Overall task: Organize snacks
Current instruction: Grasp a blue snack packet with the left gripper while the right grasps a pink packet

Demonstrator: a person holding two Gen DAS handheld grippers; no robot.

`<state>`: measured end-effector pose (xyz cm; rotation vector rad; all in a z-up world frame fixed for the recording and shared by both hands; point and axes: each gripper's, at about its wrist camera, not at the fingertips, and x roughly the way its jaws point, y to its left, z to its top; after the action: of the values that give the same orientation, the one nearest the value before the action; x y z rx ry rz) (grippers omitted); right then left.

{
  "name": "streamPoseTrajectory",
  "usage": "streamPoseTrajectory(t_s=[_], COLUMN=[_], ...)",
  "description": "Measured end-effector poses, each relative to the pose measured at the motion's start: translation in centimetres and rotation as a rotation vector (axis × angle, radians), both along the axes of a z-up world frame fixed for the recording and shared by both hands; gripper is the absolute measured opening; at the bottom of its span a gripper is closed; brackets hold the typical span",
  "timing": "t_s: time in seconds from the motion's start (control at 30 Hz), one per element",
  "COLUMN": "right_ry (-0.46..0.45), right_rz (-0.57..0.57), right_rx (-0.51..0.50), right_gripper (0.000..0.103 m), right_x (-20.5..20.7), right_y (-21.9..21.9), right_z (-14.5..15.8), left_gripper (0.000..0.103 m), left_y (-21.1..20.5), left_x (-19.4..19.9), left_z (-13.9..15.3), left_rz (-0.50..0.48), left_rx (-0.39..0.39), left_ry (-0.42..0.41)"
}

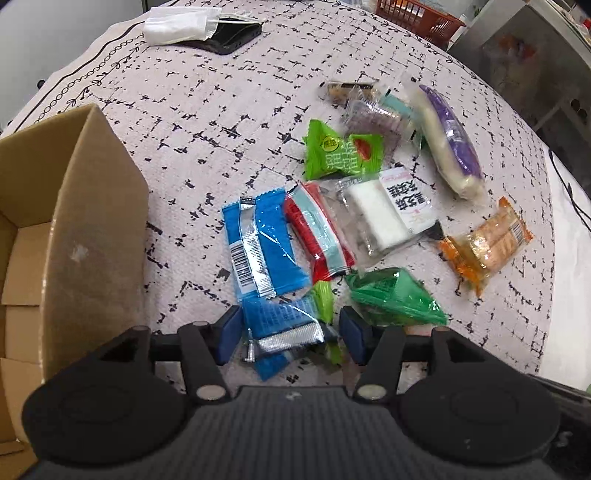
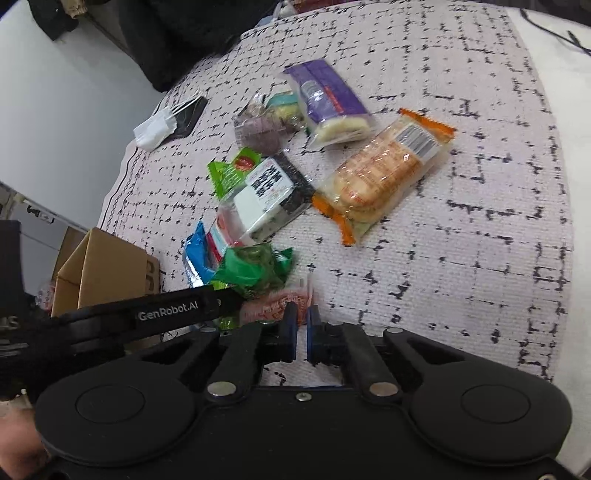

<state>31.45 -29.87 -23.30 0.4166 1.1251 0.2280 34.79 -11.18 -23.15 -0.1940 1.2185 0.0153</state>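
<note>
Pickup step: left gripper [image 1: 288,338] jaws wide around small blue packet [image 1: 284,332], right gripper [image 2: 301,325] jaws pinching red wrapper [image 2: 275,306]; next, likely close left, carry to cardboard box [image 1: 74,229].

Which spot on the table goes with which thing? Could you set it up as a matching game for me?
Things:
1. cardboard box
2. orange cracker packet
3. blue snack packet
4. white napkin

Places:
a. between the left gripper's fingers
b. far edge, on a black tray
c. left side of the table
d. right side of the snack pile

Pairs: 1-c, 2-d, 3-a, 4-b
</note>
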Motion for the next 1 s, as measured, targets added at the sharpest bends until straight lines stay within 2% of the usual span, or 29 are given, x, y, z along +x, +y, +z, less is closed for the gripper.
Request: streamPoseTrajectory(t_s=[0.07,0.2,0.27,0.4,0.53,1.0], right_ry=[-0.007,-0.001,-0.009,-0.029,-0.088,-0.162], right_rz=[-0.007,-0.015,-0.031,-0.039,-0.033,-0.024], right_rx=[-0.019,-0.061,-0.088,-0.117,-0.141,-0.159], right_gripper=[0.004,0.004,0.004,0.004,0.004,0.004], right_x=[-0.2,-0.4,-0.7,-1.3,-2.1,-5.4], right_y=[-0.2,-0.1,-0.1,-0.2,0.2,2.7], right_z=[0.3,0.6,0.9,1.7,3.3,7.7], left_gripper=[0.055,0.040,0.038,0.037,0.037,0.037], left_y=[0.0,0.0,0.1,0.1,0.2,1.9], left_x=[-0.2,-0.6,-0.9,-1.9,-2.8,-6.6], left_z=[-0.1,0.3,0.6,1.9,3.4,9.4], left_rz=[-0.002,0.003,-0.002,-0.011,-0.020,-0.016], left_rx=[0.004,-0.005,-0.018,-0.031,-0.057,-0.109], left_ry=[-0.008,-0.013,-0.012,-0.034,-0.054,-0.154])
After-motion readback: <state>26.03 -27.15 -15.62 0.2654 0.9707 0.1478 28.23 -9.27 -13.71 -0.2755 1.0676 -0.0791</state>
